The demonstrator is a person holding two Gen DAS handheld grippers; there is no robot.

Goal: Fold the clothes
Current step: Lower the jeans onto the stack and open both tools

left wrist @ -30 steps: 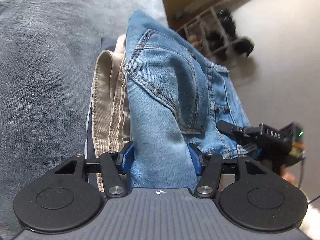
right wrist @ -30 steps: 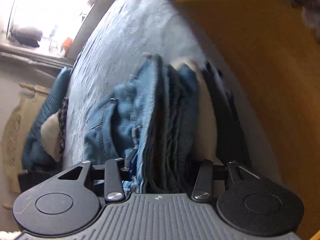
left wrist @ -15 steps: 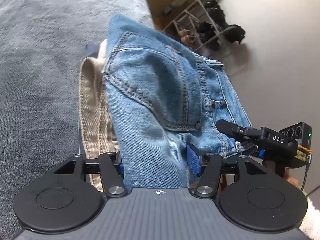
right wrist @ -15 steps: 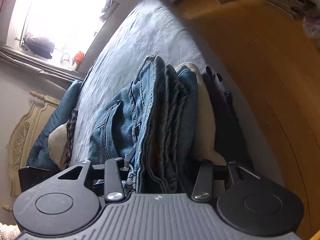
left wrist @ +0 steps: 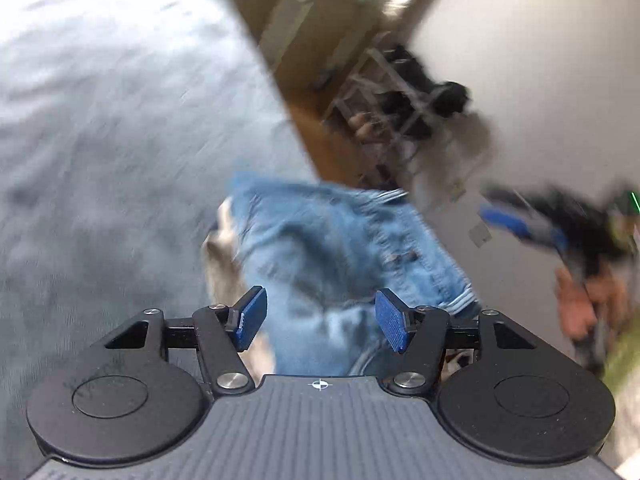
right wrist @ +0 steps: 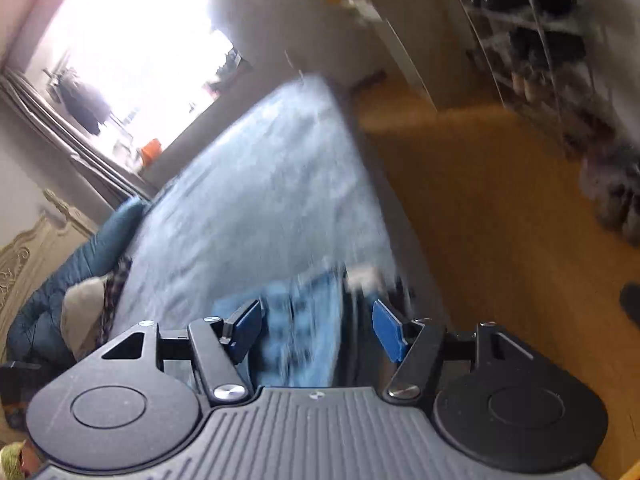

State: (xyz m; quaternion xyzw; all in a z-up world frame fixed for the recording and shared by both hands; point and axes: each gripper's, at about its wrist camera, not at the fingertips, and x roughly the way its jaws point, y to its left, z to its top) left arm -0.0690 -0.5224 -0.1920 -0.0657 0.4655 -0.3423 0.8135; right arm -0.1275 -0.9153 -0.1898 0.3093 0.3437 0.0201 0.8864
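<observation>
Faded blue denim jeans (left wrist: 340, 248) w/ pale beige garment (left wrist: 224, 268) underneath, on grey-blue bed cover (left wrist: 112, 128). Black grippers w/ blue pads (left wrist: 250, 318), ribbed grey housing. Orange-brown wood floor (right wrist: 500, 208); teal pillow (right wrist: 80, 264), plaid cloth (right wrist: 116, 288) nr headboard.

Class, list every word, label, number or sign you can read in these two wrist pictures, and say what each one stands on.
No readable words or numbers in either view.
Crosshair mark, no letters: on the left gripper body.
Small mark on the right gripper body: too blurred to read.
The jeans are motion-blurred; no label shows.
</observation>
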